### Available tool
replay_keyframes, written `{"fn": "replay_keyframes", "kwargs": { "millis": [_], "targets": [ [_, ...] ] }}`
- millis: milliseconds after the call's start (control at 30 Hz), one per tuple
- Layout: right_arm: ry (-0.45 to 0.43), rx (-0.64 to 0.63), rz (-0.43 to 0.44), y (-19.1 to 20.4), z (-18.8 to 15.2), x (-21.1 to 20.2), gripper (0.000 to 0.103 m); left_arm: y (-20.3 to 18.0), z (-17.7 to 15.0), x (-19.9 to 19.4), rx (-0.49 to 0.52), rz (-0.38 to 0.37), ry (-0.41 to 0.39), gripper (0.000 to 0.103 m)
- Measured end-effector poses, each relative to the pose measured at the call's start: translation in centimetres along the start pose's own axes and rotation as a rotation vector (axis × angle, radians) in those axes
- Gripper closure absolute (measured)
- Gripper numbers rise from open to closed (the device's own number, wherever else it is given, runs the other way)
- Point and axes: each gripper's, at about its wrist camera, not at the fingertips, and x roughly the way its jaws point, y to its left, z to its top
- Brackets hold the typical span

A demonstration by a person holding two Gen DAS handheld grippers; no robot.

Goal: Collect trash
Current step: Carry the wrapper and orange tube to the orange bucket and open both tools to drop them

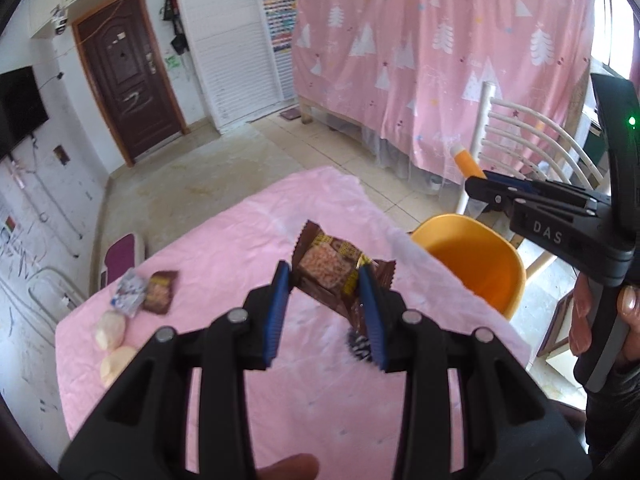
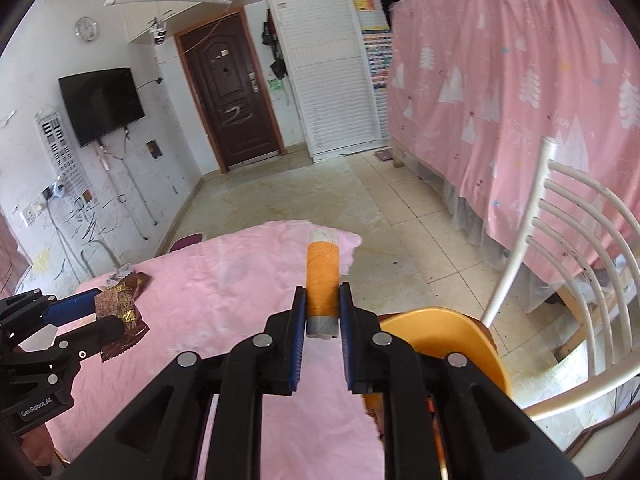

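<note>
Wrapper (image 1: pixel 334 276) print unreadable; right hand-held gripper (image 1: pixel 478 184) reads "DAS".

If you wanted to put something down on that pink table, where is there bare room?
The broad middle of the pink table is bare, from the far edge toward the orange bin at its right side. The left edge is crowded: a small brown wrapper, a silvery wrapper and two pale round lumps cluster there.
</note>
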Motion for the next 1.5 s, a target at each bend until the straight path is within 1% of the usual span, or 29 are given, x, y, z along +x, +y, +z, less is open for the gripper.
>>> {"fn": "replay_keyframes", "kwargs": {
  "millis": [100, 267, 367, 500, 667, 800, 833, 900, 967, 1133, 1333, 1400, 1500],
  "targets": [
    [0.003, 0.032, -0.021, -2.5, -0.4, 0.0, 0.098, -1.9, 1.1, 0.8, 0.027, -0.037, 0.004, 0.069],
    [0.017, 0.080, -0.044, -5.7, -1.4, 0.5, 0.098, -4.7, 2.5, 2.1, 0.049, -0.116, -0.030, 0.069],
    [0.038, 0.110, -0.052, -7.5, -2.2, 1.3, 0.098, -6.8, 3.5, 3.1, 0.073, -0.146, -0.043, 0.069],
    [0.057, 0.155, -0.063, -9.8, -3.3, 2.0, 0.098, -9.3, 4.5, 4.4, 0.104, -0.187, -0.038, 0.069],
    [0.071, 0.173, -0.079, -11.1, -4.3, 2.6, 0.098, -11.8, 5.5, 5.9, 0.127, -0.208, -0.019, 0.069],
    [0.085, 0.189, -0.074, -11.8, -4.8, 3.1, 0.098, -13.3, 6.1, 7.2, 0.129, -0.212, 0.002, 0.066],
    [0.089, 0.193, -0.072, -11.9, -5.0, 3.2, 0.098, -13.4, 6.1, 7.3, 0.128, -0.214, 0.005, 0.064],
    [0.099, 0.207, -0.061, -12.2, -5.1, 3.4, 0.097, -13.7, 6.3, 7.7, 0.117, -0.217, 0.013, 0.056],
    [0.107, 0.225, -0.049, -12.5, -5.3, 3.5, 0.097, -13.6, 6.3, 7.9, 0.110, -0.221, 0.018, 0.052],
    [0.112, 0.219, -0.058, -12.2, -5.2, 3.7, 0.097, -13.0, 6.1, 7.6, 0.101, -0.213, 0.019, 0.051],
    [0.119, 0.209, -0.066, -11.6, -4.8, 3.8, 0.096, -11.1, 5.9, 6.8, 0.061, -0.204, 0.004, 0.051],
    [0.118, 0.204, -0.073, -11.2, -4.6, 3.8, 0.096, -10.3, 5.8, 6.3, 0.048, -0.195, -0.008, 0.043],
    [0.117, 0.197, -0.084, -10.8, -4.2, 3.5, 0.096, -9.0, 5.6, 5.5, 0.029, -0.195, -0.025, 0.042]
  ]
}}
